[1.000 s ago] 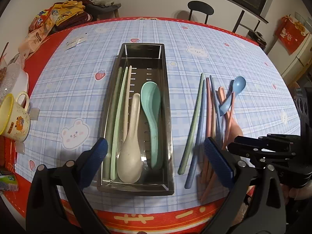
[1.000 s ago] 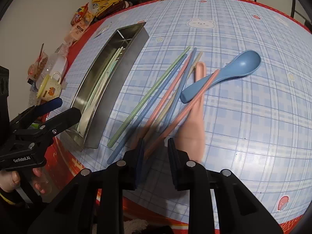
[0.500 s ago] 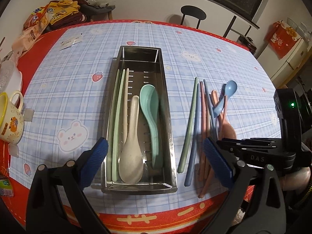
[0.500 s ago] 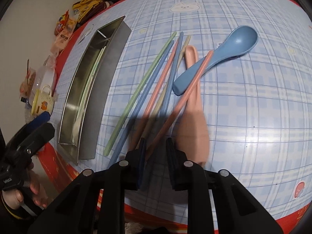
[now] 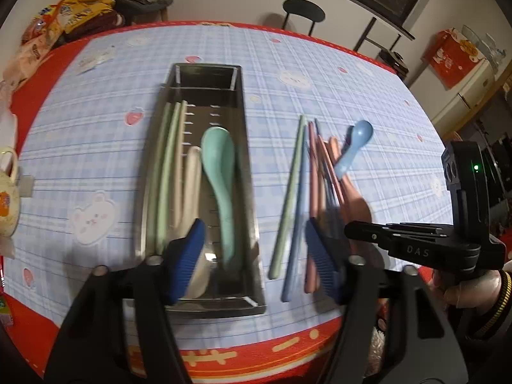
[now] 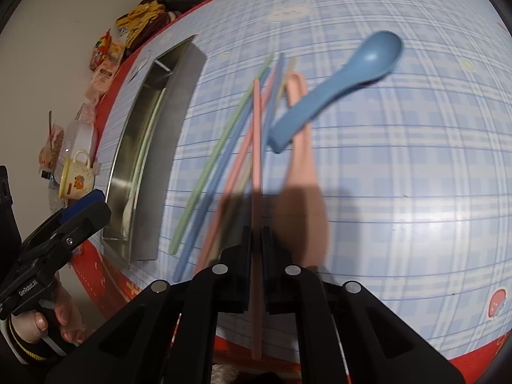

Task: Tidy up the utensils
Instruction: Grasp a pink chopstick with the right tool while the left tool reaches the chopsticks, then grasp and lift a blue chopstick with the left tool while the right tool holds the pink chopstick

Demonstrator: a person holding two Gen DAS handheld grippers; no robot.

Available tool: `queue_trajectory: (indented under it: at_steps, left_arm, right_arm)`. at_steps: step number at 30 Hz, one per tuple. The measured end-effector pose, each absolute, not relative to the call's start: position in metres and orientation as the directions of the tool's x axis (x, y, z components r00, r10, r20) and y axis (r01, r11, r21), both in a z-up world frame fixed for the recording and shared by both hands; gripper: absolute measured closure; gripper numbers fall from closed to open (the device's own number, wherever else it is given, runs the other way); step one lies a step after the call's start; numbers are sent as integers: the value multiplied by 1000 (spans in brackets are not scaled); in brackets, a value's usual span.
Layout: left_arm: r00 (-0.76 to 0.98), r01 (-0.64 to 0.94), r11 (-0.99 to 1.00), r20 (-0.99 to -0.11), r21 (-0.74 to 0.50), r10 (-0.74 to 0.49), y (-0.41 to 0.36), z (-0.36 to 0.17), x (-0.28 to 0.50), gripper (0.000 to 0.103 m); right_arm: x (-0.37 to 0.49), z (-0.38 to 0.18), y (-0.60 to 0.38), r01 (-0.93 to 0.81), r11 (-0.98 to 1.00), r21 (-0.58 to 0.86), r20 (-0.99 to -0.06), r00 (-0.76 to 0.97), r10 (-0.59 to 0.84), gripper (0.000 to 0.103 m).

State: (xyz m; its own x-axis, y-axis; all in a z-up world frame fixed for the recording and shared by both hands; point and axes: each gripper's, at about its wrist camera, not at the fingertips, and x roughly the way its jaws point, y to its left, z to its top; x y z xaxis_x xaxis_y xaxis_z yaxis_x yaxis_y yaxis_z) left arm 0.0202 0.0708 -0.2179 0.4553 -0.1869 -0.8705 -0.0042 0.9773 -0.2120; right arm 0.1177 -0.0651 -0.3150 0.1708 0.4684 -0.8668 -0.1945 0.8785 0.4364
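Observation:
A steel tray [image 5: 249, 172] [image 6: 172, 147] holds green and beige chopsticks, a beige spoon [image 5: 192, 172] and a teal spoon [image 5: 220, 172]. Right of it lie loose chopsticks [image 5: 291, 192] [image 6: 211, 166], a pink spoon [image 6: 304, 198] and a blue spoon [image 5: 352, 150] [image 6: 336, 92]. My right gripper [image 6: 256, 240] is shut on a pink chopstick [image 6: 256, 166] and holds it lifted over the pile. It also shows in the left wrist view [image 5: 352, 230]. My left gripper [image 5: 252, 249] is open and empty over the tray's near end. It shows at the left edge of the right wrist view [image 6: 83, 204].
A yellow mug [image 6: 76, 176] [image 5: 6, 192] stands left of the tray near the table's edge. Snack packets [image 5: 64, 9] [image 6: 140, 22] are piled at the far left corner. A black chair [image 5: 300, 9] stands behind the table. The red table border [image 5: 224, 355] runs along the front.
My right gripper has closed on a pink chopstick and lifted its near end off the pile. My left gripper's fingers have narrowed but stay open over the tray.

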Motion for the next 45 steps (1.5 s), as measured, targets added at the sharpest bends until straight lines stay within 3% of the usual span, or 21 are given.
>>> queue_trajectory:
  at_steps: [4,10,26,45]
  left_arm:
    - [432,27,977,-879,-212,-203,59,-223,26,61]
    - [388,88,972,-891,-218,-235,35,-232,34,75]
    - [257,205,945,-918,-254,-303,-17,-255,60,82]
    - [249,246,957,-945,-150,-212,-49,-278,86,82]
  right_arm:
    - [117,-313,-79,-177,885,431,-866,193,461,97]
    - [115,-307,-95,-194,912,361,-886,235,400,97]
    - [107,-309,-119,-211,914,347,-889,237,392,97]
    - [95,-312,-122,-261,914,312,-901,226,371,96]
